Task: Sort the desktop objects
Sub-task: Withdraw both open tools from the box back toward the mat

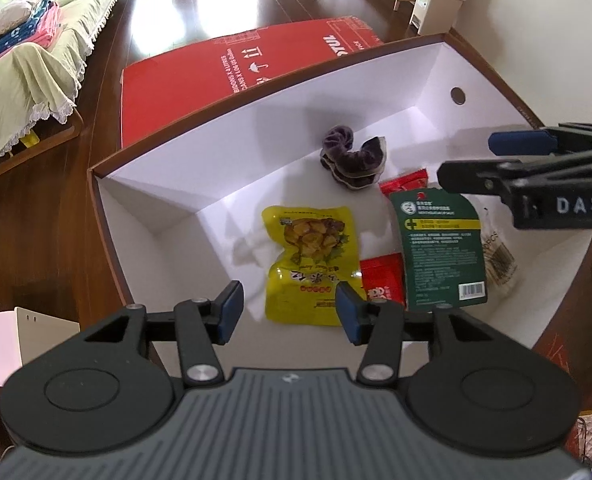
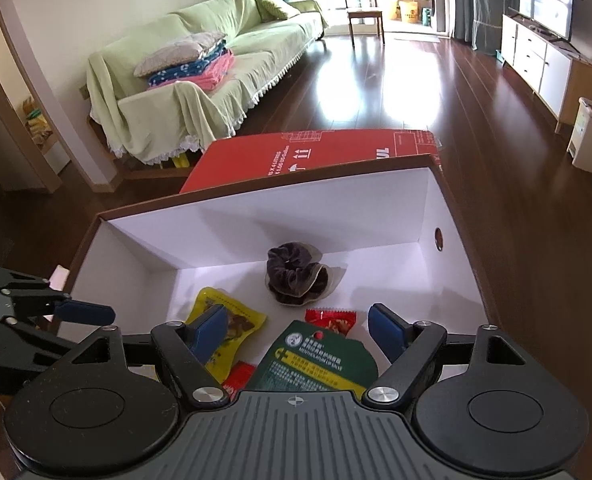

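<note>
White box [image 1: 376,92], open top, brown rim, round hole in right wall. Contents logged, 5 visible plus 1 partly hidden:

1. Dark scrunchie [image 1: 352,156], toward far wall, roughly centred.
2. Yellow snack pouch [image 1: 312,264], flat on box floor, left of centre. Long axis running near-to-far in the left wrist view, printed picture end toward far wall, sealed text end toward near edge.
3. Green card pack [image 1: 440,248], flat, right of yellow pouch, overlapping red items. Long axis near-to-far, hang-hole end toward far wall, barcode end toward near edge, tilted slightly.
4. Red sachet [image 1: 406,182], poking out beyond the card's far end.
5. Red packet [image 1: 382,280], between yellow pouch and green card, partly under the card.
6. Clear bag [image 1: 496,256] with printed label, right of card, mostly hidden; contents cannot be told.

Progress, judged: several items already lying in box, sorting apparently well along. Remaining items outside box not in view, so amount left unknown.

Left gripper [image 1: 290,308]: fingers partly apart, nothing between, hovering over near end of yellow pouch.
Right gripper [image 2: 298,330]: fingers wide, empty, above green card pack, apparently just clear of it.

Beyond box: red carton [image 1: 232,76] on wooden floor.
</note>
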{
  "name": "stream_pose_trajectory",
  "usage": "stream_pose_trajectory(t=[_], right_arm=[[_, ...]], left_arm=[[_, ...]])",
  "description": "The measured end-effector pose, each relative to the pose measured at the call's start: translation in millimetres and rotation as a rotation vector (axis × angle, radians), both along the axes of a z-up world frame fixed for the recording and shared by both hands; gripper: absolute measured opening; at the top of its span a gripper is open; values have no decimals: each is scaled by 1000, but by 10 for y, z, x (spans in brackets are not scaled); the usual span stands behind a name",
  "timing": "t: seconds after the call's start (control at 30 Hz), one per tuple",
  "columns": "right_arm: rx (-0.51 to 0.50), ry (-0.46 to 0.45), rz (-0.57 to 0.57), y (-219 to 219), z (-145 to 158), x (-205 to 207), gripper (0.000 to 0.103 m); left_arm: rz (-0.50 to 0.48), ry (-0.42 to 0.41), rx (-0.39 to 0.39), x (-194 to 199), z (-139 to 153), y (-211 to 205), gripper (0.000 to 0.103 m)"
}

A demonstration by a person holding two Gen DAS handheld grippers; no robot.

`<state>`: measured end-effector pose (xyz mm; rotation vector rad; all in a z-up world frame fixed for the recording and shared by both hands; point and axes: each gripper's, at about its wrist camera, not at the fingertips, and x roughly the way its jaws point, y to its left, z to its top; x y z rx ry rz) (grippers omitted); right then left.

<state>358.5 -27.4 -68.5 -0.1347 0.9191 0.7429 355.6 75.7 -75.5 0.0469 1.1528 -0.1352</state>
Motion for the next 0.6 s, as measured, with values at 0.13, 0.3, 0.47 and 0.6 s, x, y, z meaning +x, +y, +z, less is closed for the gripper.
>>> stream_pose_trajectory(t=[0.13, 0.3, 0.47, 0.6], right_arm=[[17, -7, -10, -102, 99, -135, 80], [40, -14, -25, -254, 220, -323, 80], [54, -39, -32, -419, 359, -539, 80], [67, -61, -46, -567, 468, -720, 80]], left_arm=[[-2, -12, 2, -56, 68, -36, 47], [-3, -33, 7, -148, 184, -97, 48], [-12, -57, 15, -265, 322, -181, 51], [-22, -80, 20, -381, 443, -251, 52]])
